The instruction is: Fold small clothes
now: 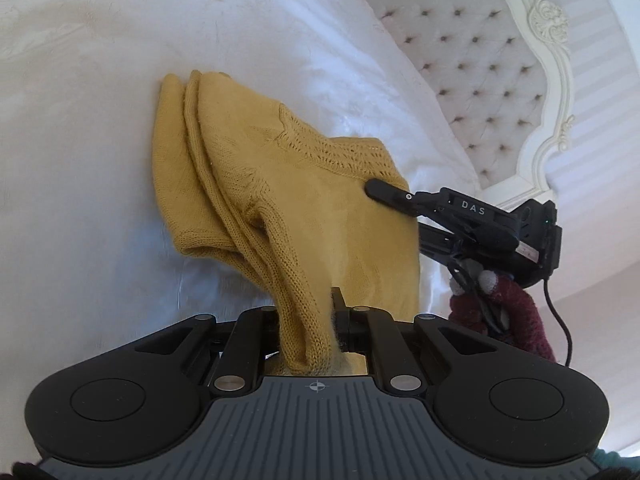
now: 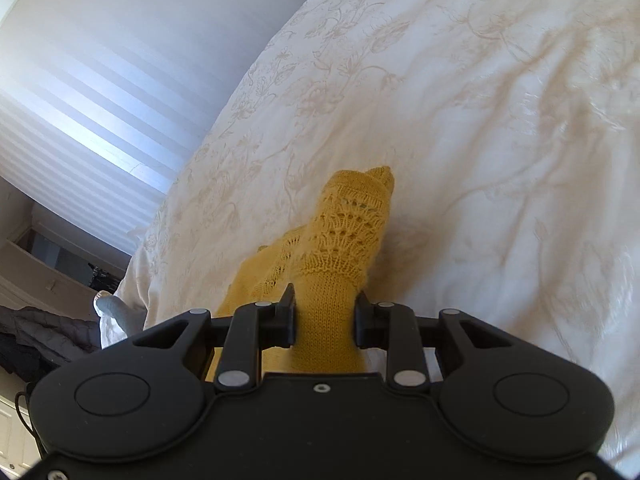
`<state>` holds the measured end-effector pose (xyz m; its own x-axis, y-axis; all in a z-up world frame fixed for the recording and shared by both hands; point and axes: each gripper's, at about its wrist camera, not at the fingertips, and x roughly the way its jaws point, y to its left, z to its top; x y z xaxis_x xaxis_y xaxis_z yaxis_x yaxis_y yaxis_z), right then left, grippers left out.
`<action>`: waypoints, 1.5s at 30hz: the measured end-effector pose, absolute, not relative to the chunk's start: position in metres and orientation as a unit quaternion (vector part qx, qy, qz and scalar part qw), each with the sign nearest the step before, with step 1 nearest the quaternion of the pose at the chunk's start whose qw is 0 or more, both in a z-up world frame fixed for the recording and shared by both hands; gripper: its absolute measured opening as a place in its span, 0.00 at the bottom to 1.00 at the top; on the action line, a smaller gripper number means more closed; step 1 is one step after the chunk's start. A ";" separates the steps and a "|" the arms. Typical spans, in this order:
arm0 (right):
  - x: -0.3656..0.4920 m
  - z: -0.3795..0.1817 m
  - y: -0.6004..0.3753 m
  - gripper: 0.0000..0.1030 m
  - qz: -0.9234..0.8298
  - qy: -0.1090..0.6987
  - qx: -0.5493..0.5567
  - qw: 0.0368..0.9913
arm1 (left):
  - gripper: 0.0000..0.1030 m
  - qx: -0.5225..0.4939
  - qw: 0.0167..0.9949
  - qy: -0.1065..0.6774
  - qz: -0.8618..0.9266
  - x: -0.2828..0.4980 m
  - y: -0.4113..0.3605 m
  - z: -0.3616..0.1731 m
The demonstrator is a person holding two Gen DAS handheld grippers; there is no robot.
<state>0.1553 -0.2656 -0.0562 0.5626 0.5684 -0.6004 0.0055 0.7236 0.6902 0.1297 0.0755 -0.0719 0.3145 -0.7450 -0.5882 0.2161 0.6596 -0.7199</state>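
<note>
— What's readable?
— "DAS", white on my right tongs (image 1: 386, 192).
— And the garment?
— A mustard knit sweater (image 1: 280, 184) with a lacy openwork band, half-lifted off the white embroidered bedspread (image 2: 480, 120); my left tongs (image 1: 308, 320) and right tongs are both clamped on it.

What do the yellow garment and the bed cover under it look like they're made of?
Yellow garment: soft matte knit, probably wool or cotton; stitch rows and openwork lace band show. Bed cover: smooth woven fabric, slight sheen, tone-on-tone floral pattern, maybe damask or embroidered.
</note>
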 end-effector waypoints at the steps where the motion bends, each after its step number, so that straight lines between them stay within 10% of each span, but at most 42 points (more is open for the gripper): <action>1: 0.146 -0.060 -0.265 0.40 0.167 0.438 0.321 0.823 | 0.12 -0.263 0.766 0.498 -0.310 0.123 0.073 -0.077; 12: 0.076 -0.080 -0.261 0.53 0.089 0.360 0.265 0.890 | 0.18 -0.189 0.812 0.498 -0.237 0.083 0.070 -0.095; 25: 0.028 -0.061 -0.240 0.54 0.111 0.236 0.189 0.947 | 0.55 -0.120 0.890 0.390 -0.204 0.088 0.077 -0.035; 45: 0.023 -0.065 -0.232 0.57 0.132 0.227 0.166 0.950 | 0.54 -0.124 0.885 0.418 -0.165 0.168 0.043 -0.073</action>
